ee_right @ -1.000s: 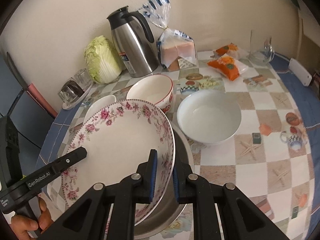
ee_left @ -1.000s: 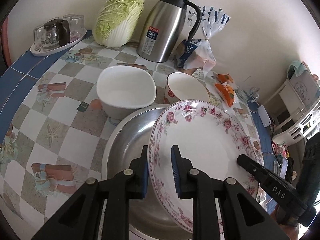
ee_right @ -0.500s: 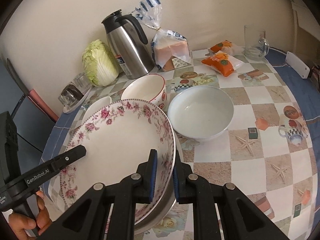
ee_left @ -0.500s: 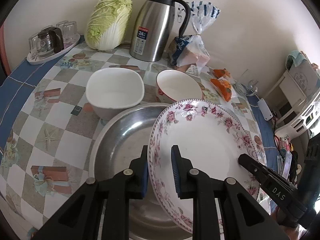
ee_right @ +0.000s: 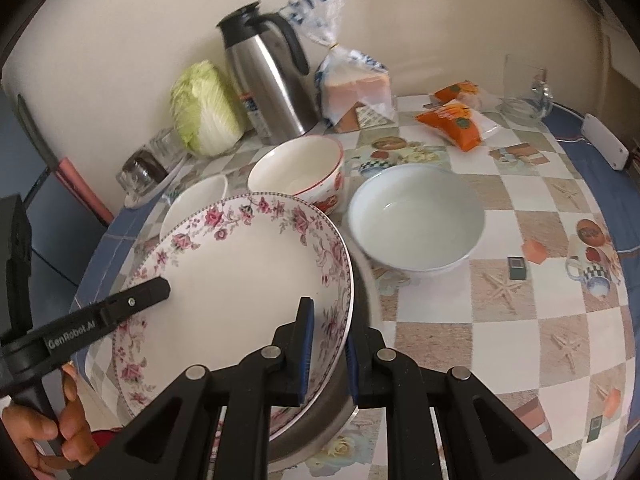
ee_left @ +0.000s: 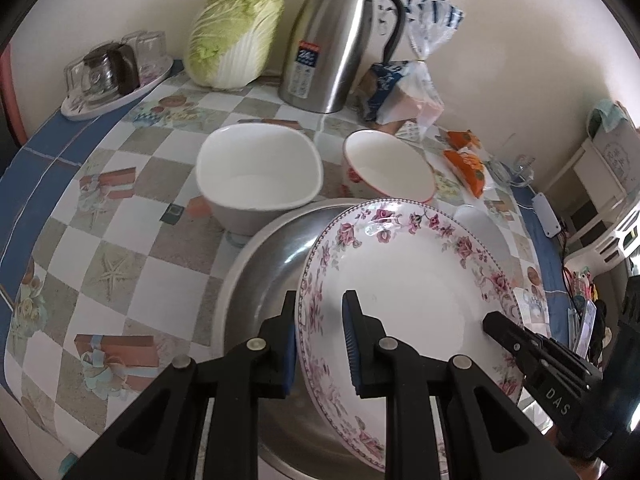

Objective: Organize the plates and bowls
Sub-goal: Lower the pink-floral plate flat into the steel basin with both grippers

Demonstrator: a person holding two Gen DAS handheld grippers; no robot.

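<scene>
Sitting tilted in a steel basin [ee_left: 260, 264], a floral plate [ee_left: 404, 280], round and so lacking a long axis, hollow face turning up and toward the left wrist camera, near rim low in the basin, far rim rising toward the bowls. Pinching the plate's left rim, the left tongs [ee_left: 320, 344], blue pads on either side of the edge. Pinching the opposite rim, the right tongs [ee_right: 327, 356], one pad inside the plate, the other between the plate and the basin wall. Gripping the left tongs' handle at the lower left of the right wrist view, a hand [ee_right: 44, 436].

Standing just beyond the basin, a white squarish bowl [ee_left: 258, 176], a red-rimmed bowl [ee_left: 386, 168] beside it, and a pale round bowl [ee_right: 416, 216] to the right. Carrying everything, a table [ee_right: 520, 320] under a checked cloth printed with starfish and edged in blue. Lining the back by a cream wall: a tray of glasses [ee_left: 112, 76], a napa cabbage [ee_left: 236, 36], a steel thermos jug [ee_left: 340, 40], bagged bread [ee_right: 356, 88], orange snack packets [ee_right: 456, 120] and a glass pitcher [ee_right: 524, 88]. Showing at the far right of the left wrist view, white plastic furniture [ee_left: 608, 208].
</scene>
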